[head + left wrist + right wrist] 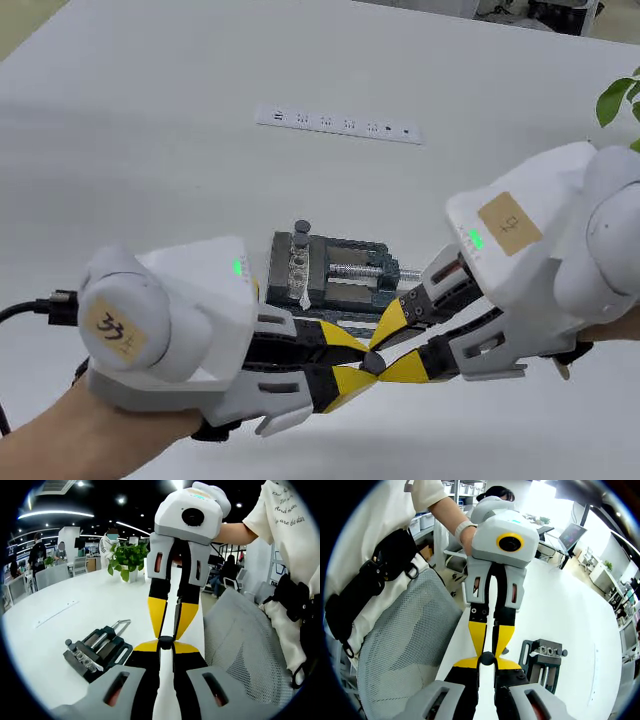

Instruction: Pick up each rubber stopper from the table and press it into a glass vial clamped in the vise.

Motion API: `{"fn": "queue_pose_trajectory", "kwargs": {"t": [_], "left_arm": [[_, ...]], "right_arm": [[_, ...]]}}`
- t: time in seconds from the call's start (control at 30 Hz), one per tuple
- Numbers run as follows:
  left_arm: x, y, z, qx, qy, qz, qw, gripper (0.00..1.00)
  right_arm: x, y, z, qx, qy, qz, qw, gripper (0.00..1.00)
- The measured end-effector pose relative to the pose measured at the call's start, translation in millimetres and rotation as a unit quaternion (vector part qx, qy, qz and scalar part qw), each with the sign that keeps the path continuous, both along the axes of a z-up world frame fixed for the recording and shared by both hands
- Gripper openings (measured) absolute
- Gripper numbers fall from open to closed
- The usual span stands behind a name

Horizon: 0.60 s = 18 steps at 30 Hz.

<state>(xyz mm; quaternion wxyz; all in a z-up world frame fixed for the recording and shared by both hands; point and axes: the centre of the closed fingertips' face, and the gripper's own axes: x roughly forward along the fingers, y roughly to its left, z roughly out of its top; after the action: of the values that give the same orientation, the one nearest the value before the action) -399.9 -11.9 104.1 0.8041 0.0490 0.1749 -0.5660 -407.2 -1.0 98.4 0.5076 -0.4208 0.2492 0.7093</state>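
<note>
Left gripper (pixel 366 368) and right gripper (pixel 378 352) meet tip to tip on the near side of the vise (pixel 330 272). Both pairs of jaws appear clenched on one small dark rubber stopper (pixel 372 361), held in the air short of the vise and above the white table (pixel 150 150). Which gripper bears the grip cannot be told.

The risk lies in this shared pinch. The stopper is small and rounded, caught only at the extreme tips. If one gripper lets go before the other has it square, or the two squeeze at cross angles, it could squirt free. The right gripper view shows the table edge and a mesh chair (pixel 405 645) just below, on the near side of the vise, so a dropped stopper may well leave the table.

Inside the vise a short row of glass vials (pixel 298 262) stands upright, clamped. The vial at the far end of the row carries a fitted stopper (pixel 302 228). The others look open, though they are too small to be sure.

Well beyond the vise lies a white power strip (pixel 338 124), with the leaves of a plant (pixel 620 98) far off to the vise's right
</note>
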Motion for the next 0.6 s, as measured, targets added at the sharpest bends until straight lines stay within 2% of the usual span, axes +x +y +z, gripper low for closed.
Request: {"fn": "queue_pose_trajectory", "kwargs": {"t": [0.2, 0.6], "left_arm": [[-0.4, -0.2, -0.5, -0.001, 0.002, 0.002, 1.0000, 0.05], [4.2, 2.6, -4.1, 0.000, 0.006, 0.014, 0.9999, 0.05]], "right_arm": [[-0.5, 0.6, -0.3, 0.000, 0.004, -0.005, 1.0000, 0.05], [3.1, 1.6, -2.9, -0.006, -0.003, -0.004, 1.0000, 0.06]]}}
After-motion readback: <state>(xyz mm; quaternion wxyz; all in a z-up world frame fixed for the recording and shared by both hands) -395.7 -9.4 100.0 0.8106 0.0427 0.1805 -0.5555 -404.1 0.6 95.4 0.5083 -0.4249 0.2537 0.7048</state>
